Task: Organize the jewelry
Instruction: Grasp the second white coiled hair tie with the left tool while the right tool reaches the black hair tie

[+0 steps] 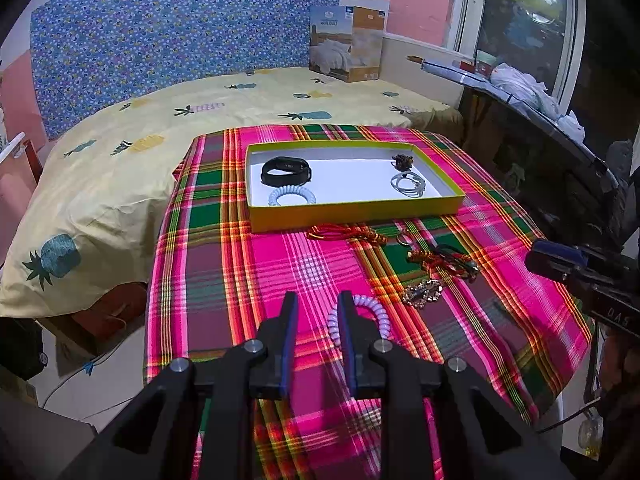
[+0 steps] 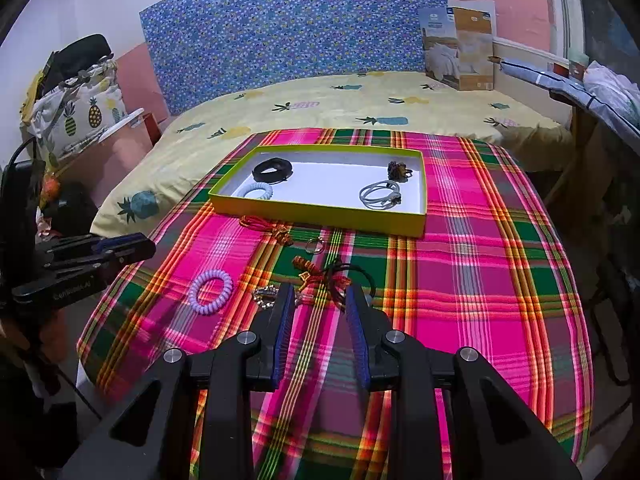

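Left gripper (image 1: 318, 300) hangs low over the near part of the plaid tablecloth (image 1: 224, 280), jaws parted and holding nothing — its right finger (image 1: 347, 320) crosses in front of the lilac coil bracelet (image 1: 362, 318), which lies flat on the cloth. Whether the finger touches the coil, I cannot tell. Over on the other side, the right gripper (image 2: 320, 296) is spread wide too, empty, fingertips just short of a tangle of red-and-black cord bracelets (image 2: 324, 276), with a small gold chain piece (image 2: 266, 295) beside its left finger. A little farther in, a thin ring (image 2: 315, 246) sits on the cloth, and a red cord bracelet (image 2: 266, 226) lies just in front of the yellow tray (image 2: 320, 216). Inside the tray now — black fitness band (image 2: 272, 171) at the far left, a pale coil bracelet (image 2: 255, 191) nearer it, a dark beaded piece (image 2: 398, 170) at the far right, white cord loops (image 2: 380, 196) in front. Beyond the table edge, the pineapple-print bed (image 2: 360, 96).
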The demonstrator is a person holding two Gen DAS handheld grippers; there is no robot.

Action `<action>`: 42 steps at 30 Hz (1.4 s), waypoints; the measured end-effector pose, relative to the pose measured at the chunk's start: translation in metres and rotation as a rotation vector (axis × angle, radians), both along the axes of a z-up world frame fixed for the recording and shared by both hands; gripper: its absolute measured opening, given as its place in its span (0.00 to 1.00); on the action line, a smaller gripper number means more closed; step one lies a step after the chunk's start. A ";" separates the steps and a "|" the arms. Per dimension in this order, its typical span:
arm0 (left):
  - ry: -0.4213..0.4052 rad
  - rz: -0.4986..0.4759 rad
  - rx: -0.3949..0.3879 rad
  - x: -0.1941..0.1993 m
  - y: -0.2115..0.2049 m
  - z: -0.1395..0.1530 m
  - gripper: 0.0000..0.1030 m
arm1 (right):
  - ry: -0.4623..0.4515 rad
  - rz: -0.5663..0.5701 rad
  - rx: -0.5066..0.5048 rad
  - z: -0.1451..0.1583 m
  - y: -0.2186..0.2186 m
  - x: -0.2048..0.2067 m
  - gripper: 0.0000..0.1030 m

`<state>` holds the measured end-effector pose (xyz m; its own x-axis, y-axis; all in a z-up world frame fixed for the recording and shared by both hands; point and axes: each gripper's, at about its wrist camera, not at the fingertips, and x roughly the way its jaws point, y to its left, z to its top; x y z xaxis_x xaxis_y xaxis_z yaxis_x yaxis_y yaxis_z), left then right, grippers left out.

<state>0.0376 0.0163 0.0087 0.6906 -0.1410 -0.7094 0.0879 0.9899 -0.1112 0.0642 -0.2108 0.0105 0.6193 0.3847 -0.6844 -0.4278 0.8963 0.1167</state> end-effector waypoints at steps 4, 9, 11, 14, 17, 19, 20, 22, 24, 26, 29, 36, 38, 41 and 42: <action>0.011 -0.006 -0.001 0.000 -0.003 -0.003 0.20 | -0.004 0.001 0.003 0.001 -0.002 -0.002 0.26; 0.029 -0.012 0.001 0.002 -0.005 -0.009 0.20 | 0.002 -0.001 -0.001 -0.001 -0.002 -0.002 0.26; 0.038 -0.015 0.003 0.004 -0.006 -0.012 0.20 | 0.007 -0.002 -0.003 -0.003 -0.002 0.000 0.26; 0.054 -0.019 0.005 0.008 -0.007 -0.018 0.20 | 0.015 -0.003 -0.007 -0.008 -0.003 0.004 0.26; 0.078 -0.023 0.007 0.013 -0.009 -0.027 0.20 | 0.023 -0.002 -0.018 -0.015 -0.002 0.009 0.26; 0.093 -0.023 0.010 0.015 -0.010 -0.032 0.20 | 0.027 -0.001 -0.030 -0.020 -0.001 0.012 0.26; 0.099 -0.023 0.010 0.017 -0.010 -0.035 0.20 | 0.029 0.001 -0.037 -0.022 0.000 0.013 0.26; 0.110 -0.023 0.011 0.019 -0.011 -0.039 0.20 | 0.034 0.004 -0.054 -0.029 0.002 0.016 0.26; 0.119 -0.024 0.013 0.020 -0.011 -0.043 0.20 | 0.042 0.005 -0.067 -0.034 0.002 0.019 0.26; 0.128 -0.026 0.017 0.022 -0.012 -0.047 0.20 | 0.055 0.005 -0.076 -0.040 0.002 0.023 0.26; 0.125 -0.029 0.021 0.023 -0.014 -0.049 0.20 | 0.063 0.007 -0.092 -0.046 0.002 0.029 0.26; 0.139 -0.037 0.040 0.027 -0.017 -0.053 0.22 | 0.076 0.017 -0.131 -0.057 0.005 0.044 0.26; 0.130 -0.041 0.053 0.027 -0.019 -0.054 0.22 | 0.086 0.024 -0.139 -0.061 0.007 0.048 0.26; 0.123 -0.044 0.063 0.027 -0.020 -0.054 0.22 | 0.100 0.032 -0.150 -0.066 0.009 0.052 0.26; 0.120 -0.046 0.067 0.027 -0.021 -0.054 0.22 | 0.104 0.034 -0.148 -0.067 0.010 0.053 0.26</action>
